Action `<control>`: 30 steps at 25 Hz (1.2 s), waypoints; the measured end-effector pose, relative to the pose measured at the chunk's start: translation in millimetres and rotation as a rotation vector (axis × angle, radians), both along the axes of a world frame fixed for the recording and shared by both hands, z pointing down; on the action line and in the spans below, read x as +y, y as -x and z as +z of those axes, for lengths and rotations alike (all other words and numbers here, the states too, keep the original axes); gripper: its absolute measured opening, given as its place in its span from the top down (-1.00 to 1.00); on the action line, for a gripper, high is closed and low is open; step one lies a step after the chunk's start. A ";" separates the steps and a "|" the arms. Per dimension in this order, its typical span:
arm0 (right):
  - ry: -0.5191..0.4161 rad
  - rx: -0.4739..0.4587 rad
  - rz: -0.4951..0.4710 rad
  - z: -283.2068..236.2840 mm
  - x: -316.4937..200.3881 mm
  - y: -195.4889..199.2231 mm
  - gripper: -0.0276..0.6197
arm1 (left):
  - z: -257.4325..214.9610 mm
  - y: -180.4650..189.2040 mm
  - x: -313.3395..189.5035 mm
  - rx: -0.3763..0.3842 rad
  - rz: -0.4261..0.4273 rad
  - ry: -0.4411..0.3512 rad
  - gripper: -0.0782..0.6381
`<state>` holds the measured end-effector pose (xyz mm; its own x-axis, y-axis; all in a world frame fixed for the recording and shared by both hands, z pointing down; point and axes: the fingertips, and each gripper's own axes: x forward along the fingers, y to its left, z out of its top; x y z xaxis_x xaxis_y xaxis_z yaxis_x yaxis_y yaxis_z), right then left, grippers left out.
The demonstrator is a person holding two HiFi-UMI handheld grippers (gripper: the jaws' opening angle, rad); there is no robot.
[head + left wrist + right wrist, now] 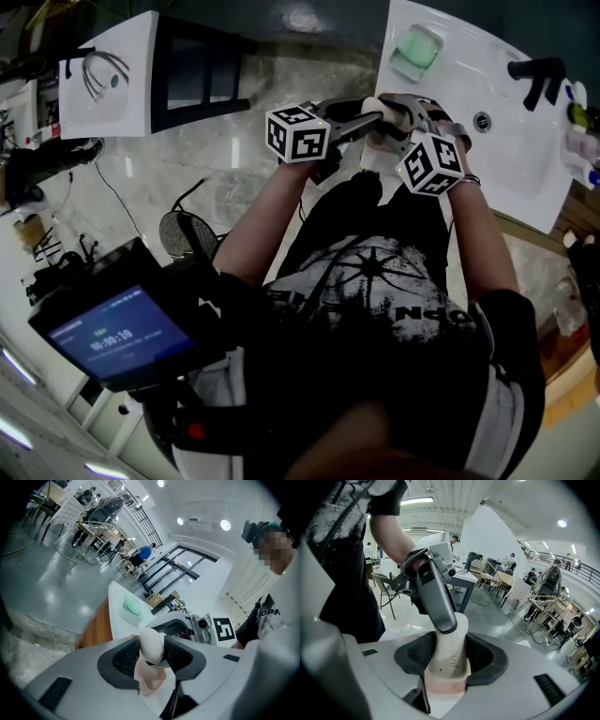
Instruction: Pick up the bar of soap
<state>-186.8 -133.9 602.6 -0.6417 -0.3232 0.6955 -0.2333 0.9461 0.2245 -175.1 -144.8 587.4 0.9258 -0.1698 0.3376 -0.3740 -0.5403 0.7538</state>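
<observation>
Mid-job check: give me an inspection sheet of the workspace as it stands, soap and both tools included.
Surface: white sink counter, bare around the drain; black tap on it.
Job's things: bar of soap, white, held in the air in front of the counter; a pinkish piece below it, cannot tell what.
Clutter: green dish on the counter; small items at the counter's right edge, unclear.
Grippers: left tool shut on the soap's end; right tool shut on its sides.
Cables: black lead on the floor; coiled cable on a white board.
Surroundings: open hall, people at tables far off.
</observation>
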 end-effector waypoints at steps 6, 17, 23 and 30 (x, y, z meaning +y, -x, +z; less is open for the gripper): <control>-0.047 -0.005 0.005 -11.9 -10.1 0.6 0.27 | -12.5 0.3 -9.4 0.006 0.000 -0.056 0.31; -0.197 0.016 0.021 -80.7 -23.1 -7.3 0.27 | -84.1 -6.6 -19.8 0.049 0.005 -0.199 0.31; -0.280 0.026 0.044 -116.6 -34.5 -13.0 0.27 | -120.8 -12.1 -29.1 0.070 0.025 -0.286 0.31; -0.360 0.041 0.061 -144.7 -41.6 -22.9 0.27 | -149.7 -21.8 -34.4 0.083 0.034 -0.373 0.31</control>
